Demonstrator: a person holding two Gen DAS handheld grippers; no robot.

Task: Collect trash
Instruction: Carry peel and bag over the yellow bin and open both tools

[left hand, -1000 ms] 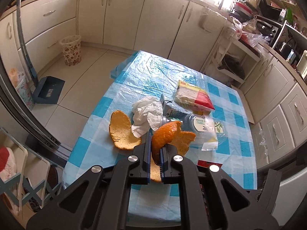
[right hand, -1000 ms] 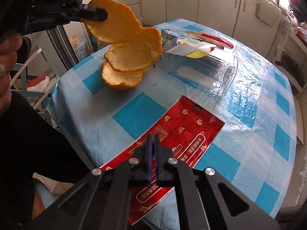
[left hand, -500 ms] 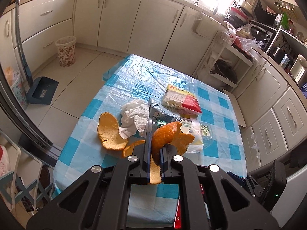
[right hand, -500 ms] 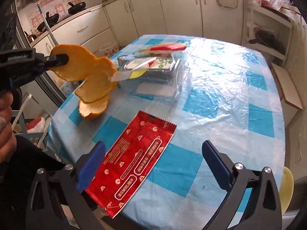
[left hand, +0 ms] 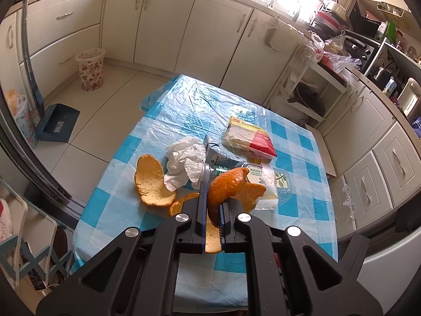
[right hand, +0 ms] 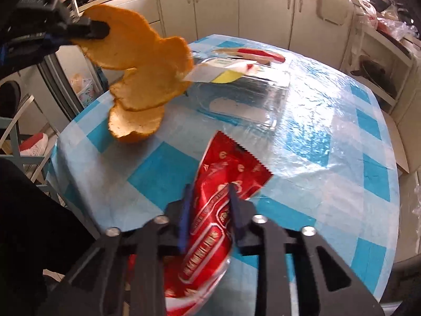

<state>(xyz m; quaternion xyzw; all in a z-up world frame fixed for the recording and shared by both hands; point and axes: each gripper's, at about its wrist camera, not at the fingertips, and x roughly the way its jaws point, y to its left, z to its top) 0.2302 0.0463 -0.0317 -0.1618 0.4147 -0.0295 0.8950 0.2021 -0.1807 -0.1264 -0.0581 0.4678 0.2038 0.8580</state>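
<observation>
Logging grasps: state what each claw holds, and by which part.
Left claw pinches the orange peel at its lower end. Right claw grips the red wrapper across its middle, bunching it.

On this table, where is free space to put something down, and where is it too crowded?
Free: the far end of the table beyond the tissue, and the right side past the clear container. Crowded: the near-left part, around the orange peel.

Table (left hand: 184, 110), far half: bare cloth, open passage. Near half crowded: crumpled tissue (left hand: 184, 158), carton (left hand: 214, 158), clear plastic box (right hand: 244, 97), wipes pack (left hand: 248, 138) clustered mid-table, touching or just beside each other. Loose orange peel (left hand: 151, 181) at left edge beside tissue. Right edge: bare checks, free lane. Floor left of table open up to dustpan (left hand: 58, 126) and waste bin (left hand: 90, 68).
</observation>
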